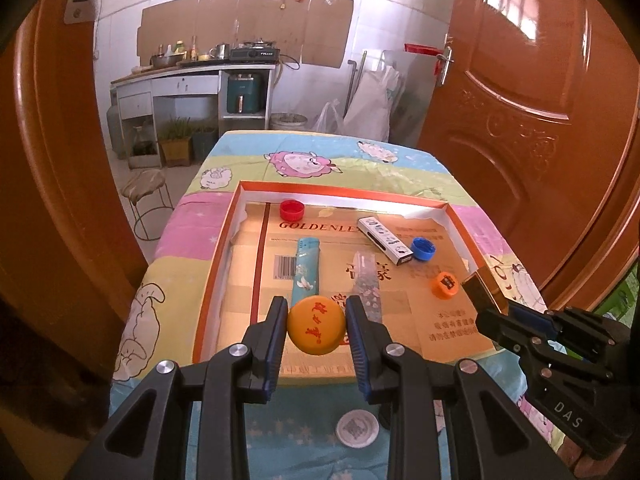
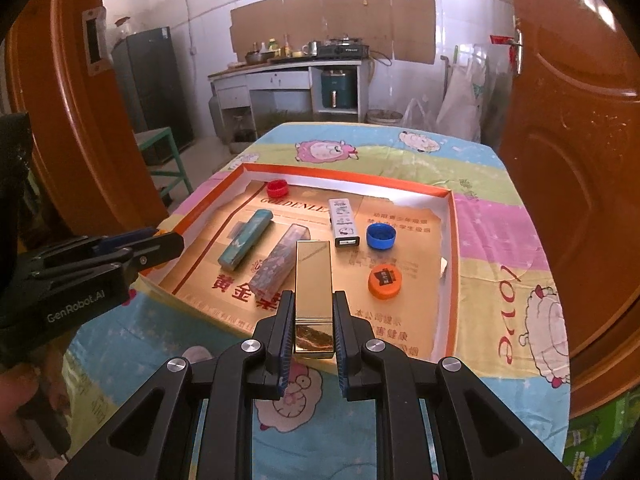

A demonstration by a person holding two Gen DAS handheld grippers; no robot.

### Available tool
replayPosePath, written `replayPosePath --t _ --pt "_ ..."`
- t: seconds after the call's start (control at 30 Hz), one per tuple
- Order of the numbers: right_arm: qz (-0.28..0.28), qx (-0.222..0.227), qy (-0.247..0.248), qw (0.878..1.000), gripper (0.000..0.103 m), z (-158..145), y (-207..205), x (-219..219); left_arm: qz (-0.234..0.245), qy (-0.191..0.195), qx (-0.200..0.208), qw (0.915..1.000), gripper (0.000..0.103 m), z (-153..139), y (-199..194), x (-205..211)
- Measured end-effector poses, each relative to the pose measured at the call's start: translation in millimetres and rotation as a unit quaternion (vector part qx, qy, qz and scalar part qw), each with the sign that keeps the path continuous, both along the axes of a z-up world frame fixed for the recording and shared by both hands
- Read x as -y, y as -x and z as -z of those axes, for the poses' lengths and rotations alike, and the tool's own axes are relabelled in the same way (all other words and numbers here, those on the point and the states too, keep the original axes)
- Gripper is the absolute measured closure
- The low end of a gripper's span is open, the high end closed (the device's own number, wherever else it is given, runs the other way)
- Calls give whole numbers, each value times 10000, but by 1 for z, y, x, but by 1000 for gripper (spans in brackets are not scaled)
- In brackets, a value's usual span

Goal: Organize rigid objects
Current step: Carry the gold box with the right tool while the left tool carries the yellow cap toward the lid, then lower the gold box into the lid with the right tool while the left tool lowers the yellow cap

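Observation:
My left gripper [image 1: 317, 314] is shut on a yellow bottle cap [image 1: 316, 330] with red characters, held above the near edge of the orange-rimmed shallow box [image 1: 218, 240]. My right gripper [image 2: 313, 306] is shut on a shiny gold rectangular box [image 2: 313, 280], held over the shallow box's near edge [image 2: 450, 280]; it also shows in the left wrist view [image 1: 486, 290]. Inside the shallow box lie a red cap [image 2: 277, 188], a blue cap [image 2: 381, 237], an orange cap [image 2: 385, 278], a teal long box [image 2: 246, 238], a floral long box [image 2: 280, 266] and a white box [image 2: 342, 222].
The box sits on a table with a cartoon sheep cloth [image 2: 500, 216]. A white round lid [image 1: 357, 428] lies on the cloth near me. Orange doors [image 2: 568, 120] stand on both sides. A stool [image 1: 146, 196] stands left of the table, a kitchen counter [image 1: 192, 76] behind.

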State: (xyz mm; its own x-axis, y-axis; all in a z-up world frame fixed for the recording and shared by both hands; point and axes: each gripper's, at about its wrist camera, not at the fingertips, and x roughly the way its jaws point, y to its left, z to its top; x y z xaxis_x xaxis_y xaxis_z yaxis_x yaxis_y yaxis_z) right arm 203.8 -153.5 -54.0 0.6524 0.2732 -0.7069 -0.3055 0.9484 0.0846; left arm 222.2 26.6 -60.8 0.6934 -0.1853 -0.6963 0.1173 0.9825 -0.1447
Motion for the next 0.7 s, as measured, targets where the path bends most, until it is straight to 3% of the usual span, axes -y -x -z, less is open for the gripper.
replayPosePath --t 0.7 --pt "-156 -186 -37 9997 85 18 -42 -6 -167 -143 -125 9997 73 10 -49 -9"
